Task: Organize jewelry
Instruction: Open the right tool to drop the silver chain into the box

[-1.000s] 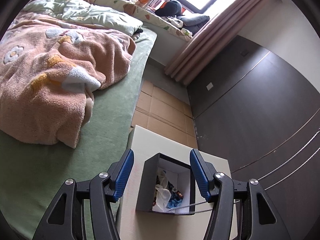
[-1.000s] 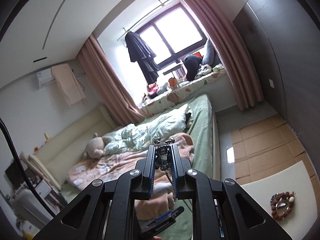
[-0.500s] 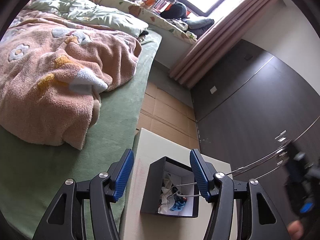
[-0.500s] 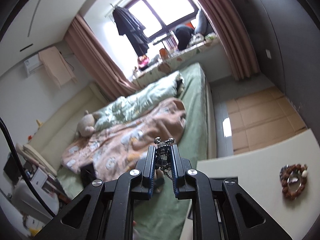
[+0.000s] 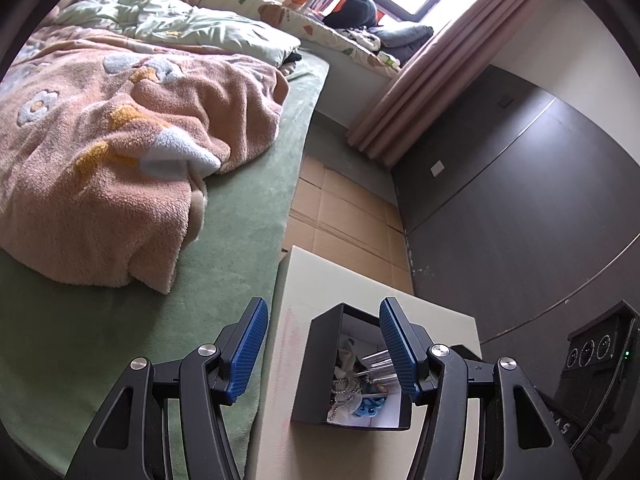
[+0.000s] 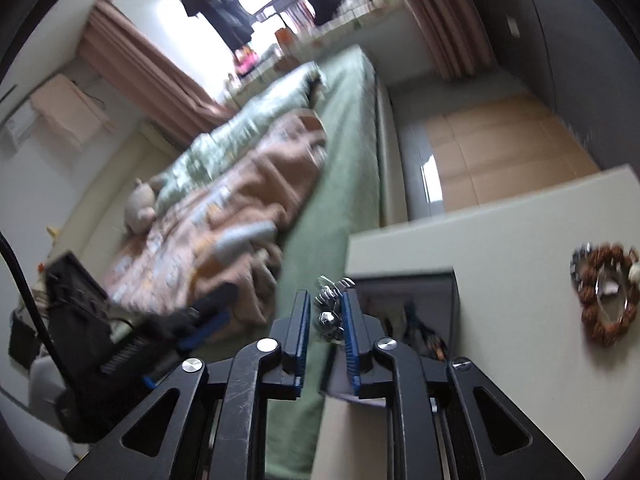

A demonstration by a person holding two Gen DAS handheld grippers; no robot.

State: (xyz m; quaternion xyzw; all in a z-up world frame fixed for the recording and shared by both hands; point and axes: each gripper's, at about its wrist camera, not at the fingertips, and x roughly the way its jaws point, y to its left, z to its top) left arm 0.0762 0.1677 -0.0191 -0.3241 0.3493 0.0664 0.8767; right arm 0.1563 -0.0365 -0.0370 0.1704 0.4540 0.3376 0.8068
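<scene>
A black jewelry box [image 5: 316,364] with a white inside stands on the white table [image 5: 320,276]; it holds a tangle of silver chains and a blue piece [image 5: 366,400]. My left gripper [image 5: 320,344] is open, its blue pads either side of the box, just above it. My right gripper [image 6: 326,312] is shut on a silver chain necklace [image 6: 330,320], held over the box's left edge [image 6: 404,276]; the chain streaks blurred into the box in the left wrist view [image 5: 376,364]. A brown bead bracelet [image 6: 604,296] lies on the table at the right.
A bed with a green sheet [image 5: 120,320] and a peach blanket [image 5: 100,168] lies left of the table. A dark wardrobe wall [image 5: 520,220] stands at the right. The right gripper's body [image 5: 600,380] shows at the lower right of the left wrist view.
My right gripper has tilted down and moved toward the box with the necklace; the chain now hangs into the box. The left gripper has drawn slightly closer over the box.
</scene>
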